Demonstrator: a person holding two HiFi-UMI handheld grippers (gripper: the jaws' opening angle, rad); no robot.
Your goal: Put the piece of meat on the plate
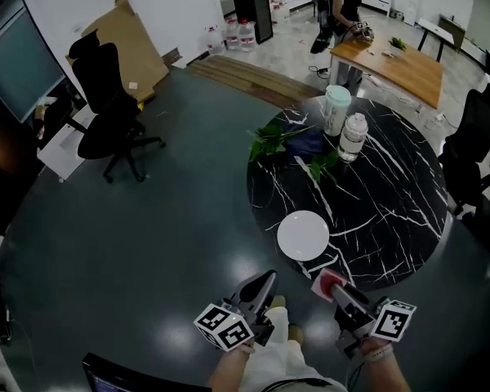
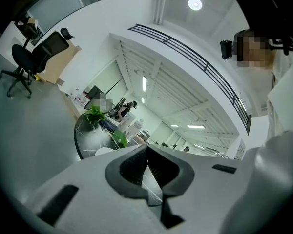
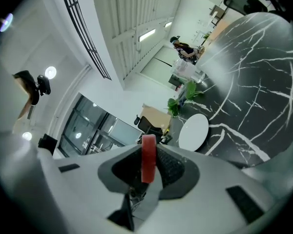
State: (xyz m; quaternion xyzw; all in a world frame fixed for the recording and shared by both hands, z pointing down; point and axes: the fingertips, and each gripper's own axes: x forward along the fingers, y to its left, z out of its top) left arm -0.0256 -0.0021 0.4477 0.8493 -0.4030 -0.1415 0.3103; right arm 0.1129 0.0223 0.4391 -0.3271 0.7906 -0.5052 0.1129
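A red slab of meat (image 3: 148, 157) stands on edge between the pads of my right gripper (image 3: 148, 159), which is shut on it. In the head view the meat (image 1: 327, 283) shows at the tip of the right gripper (image 1: 331, 285), just off the near edge of the black marble table (image 1: 392, 211). The white plate (image 1: 303, 235) lies on the table near that edge, a little ahead and to the left of the meat; the same plate (image 3: 194, 131) shows ahead in the right gripper view. My left gripper (image 1: 260, 286) is held beside the right one, shut with nothing in it (image 2: 146, 167).
At the far side of the table stand a pale cup (image 1: 336, 109), a bottle (image 1: 353, 137) and green leaves (image 1: 279, 140). A black office chair (image 1: 106, 109) stands on the dark floor to the left. A wooden table (image 1: 392, 64) and a person (image 1: 340, 6) are beyond.
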